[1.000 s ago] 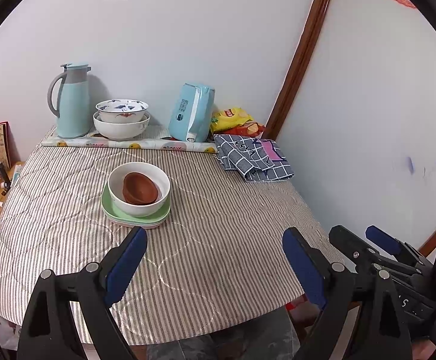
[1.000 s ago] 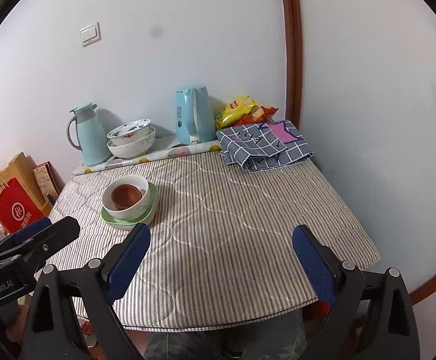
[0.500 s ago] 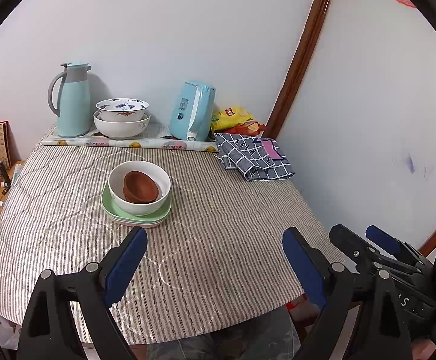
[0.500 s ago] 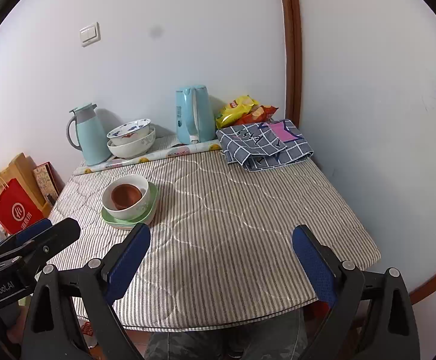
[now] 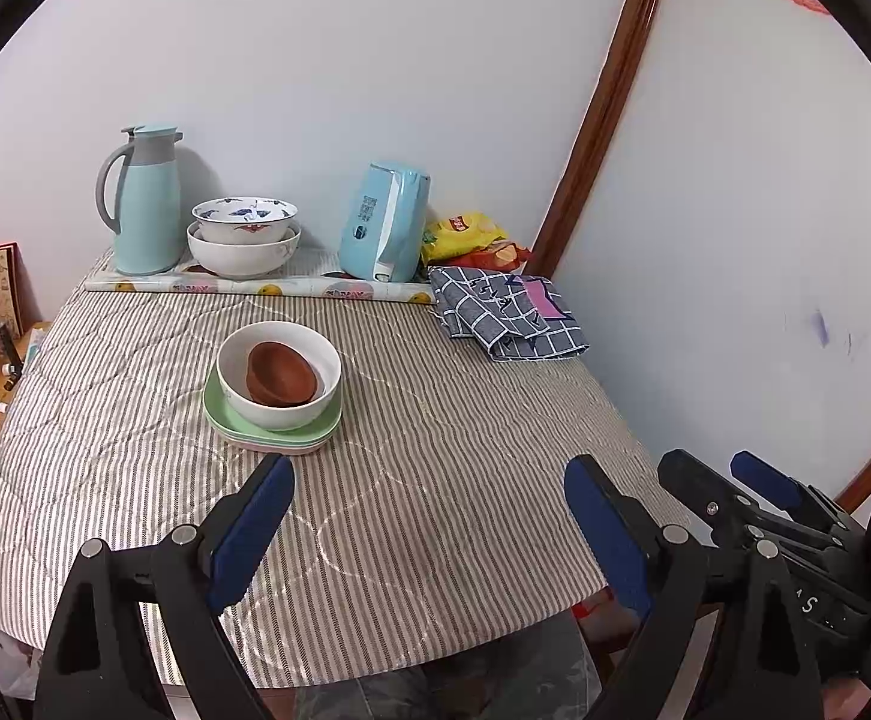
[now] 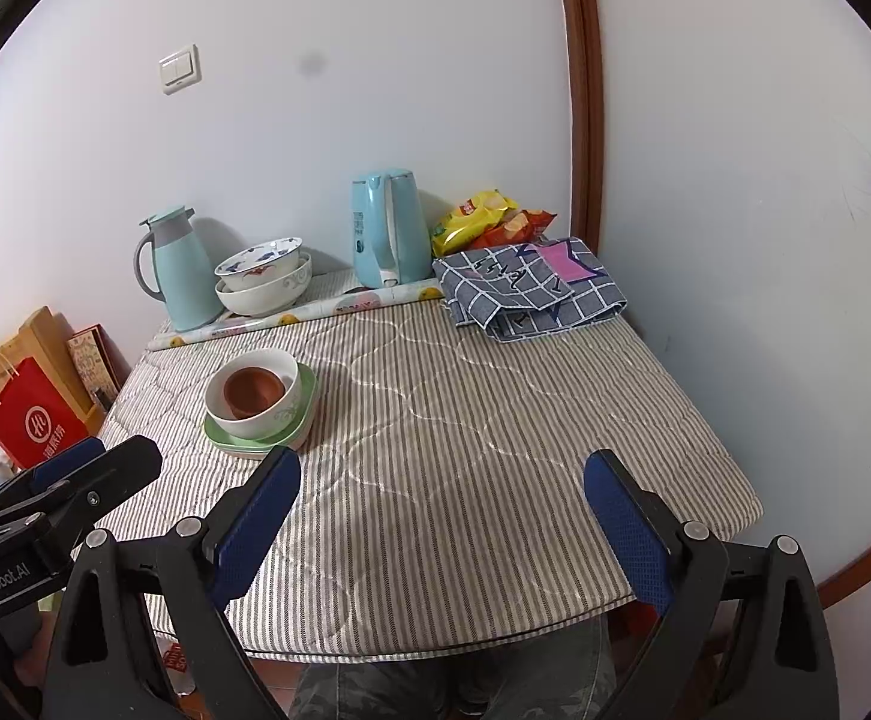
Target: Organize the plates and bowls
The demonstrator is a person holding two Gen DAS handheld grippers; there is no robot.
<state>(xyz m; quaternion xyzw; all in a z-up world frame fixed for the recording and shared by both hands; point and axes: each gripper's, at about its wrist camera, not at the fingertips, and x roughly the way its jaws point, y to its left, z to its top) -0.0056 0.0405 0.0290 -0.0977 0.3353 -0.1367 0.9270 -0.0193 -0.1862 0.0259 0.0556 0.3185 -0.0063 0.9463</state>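
Note:
A small brown bowl (image 5: 281, 373) lies tilted inside a white bowl (image 5: 291, 414), which sits on stacked green plates (image 5: 219, 414) on the striped table. The stack also shows in the right wrist view: brown bowl (image 6: 252, 390), white bowl (image 6: 267, 417), plates (image 6: 309, 387). Two more bowls (image 5: 243, 234) are nested at the back, also seen in the right wrist view (image 6: 264, 279). My left gripper (image 5: 429, 516) is open and empty, near the table's front edge. My right gripper (image 6: 441, 516) is open and empty there too.
A teal thermos jug (image 5: 144, 204), a blue kettle (image 5: 384, 222), snack bags (image 5: 471, 237) and a folded checked cloth (image 5: 507, 318) stand along the back and right. Walls close the back and right. A red paper bag (image 6: 27, 414) stands left of the table.
Both grippers have drawn back slightly from the table; the bowls and plates have not moved.

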